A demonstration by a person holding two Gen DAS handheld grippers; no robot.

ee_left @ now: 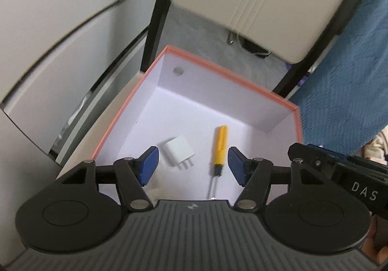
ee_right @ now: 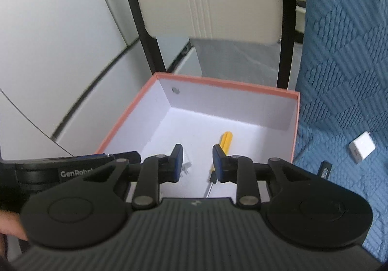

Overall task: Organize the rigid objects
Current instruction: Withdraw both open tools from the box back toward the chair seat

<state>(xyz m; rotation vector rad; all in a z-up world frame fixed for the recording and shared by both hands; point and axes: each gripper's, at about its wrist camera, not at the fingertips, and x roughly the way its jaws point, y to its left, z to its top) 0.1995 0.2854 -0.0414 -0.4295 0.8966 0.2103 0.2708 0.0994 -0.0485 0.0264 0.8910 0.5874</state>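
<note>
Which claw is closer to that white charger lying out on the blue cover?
Right. The right claw hovers over the box, beside the charger; the left claw sits farther away.

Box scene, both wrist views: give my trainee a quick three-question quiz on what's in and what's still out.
1. True or false: the screwdriver lies inside the box.
2. What white item lies beside it in the box?
3. Multiple choice: the second white charger lies A) in the box, B) on the blue cloth, C) in the right claw.

Key: 1 true. 2 a charger. 3 B. Both the right claw and the left claw are open and hold nothing.
</note>
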